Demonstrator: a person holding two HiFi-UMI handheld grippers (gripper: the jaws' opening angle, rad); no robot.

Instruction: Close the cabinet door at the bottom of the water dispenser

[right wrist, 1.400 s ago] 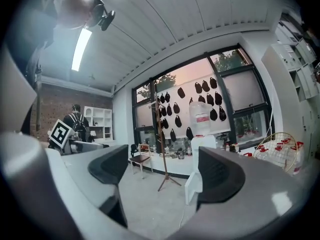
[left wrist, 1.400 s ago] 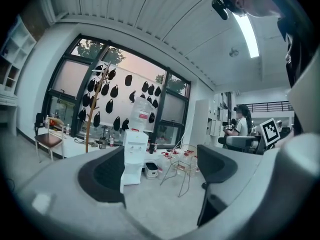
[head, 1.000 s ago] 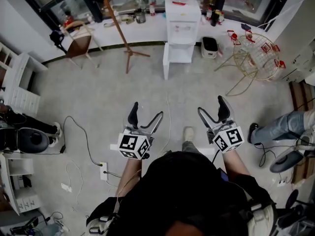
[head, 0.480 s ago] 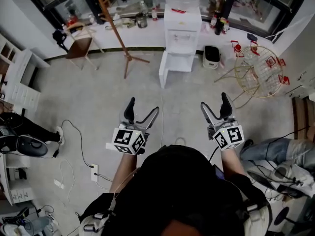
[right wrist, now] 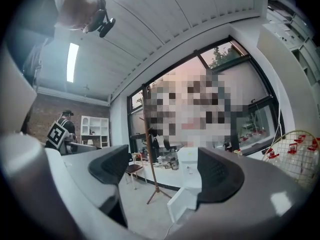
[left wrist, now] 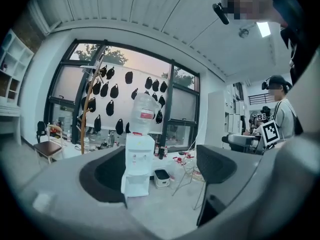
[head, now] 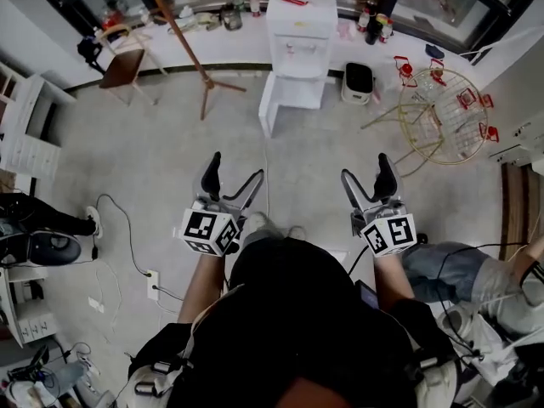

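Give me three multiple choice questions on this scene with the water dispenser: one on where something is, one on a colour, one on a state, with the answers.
1. In the head view, on which side of the water dispenser is the wooden coat stand?
A. left
B. right
C. behind the person

2. The water dispenser's body is
A. white
B. black
C. red

3. The cabinet door at its bottom is
A. shut
B. swung open
C. missing

Answers:
1 A: the stand rises to the dispenser's left.
2 A: its casing is white.
3 B: the door stands out from the base, while the left gripper and right gripper are open, empty and far from it.
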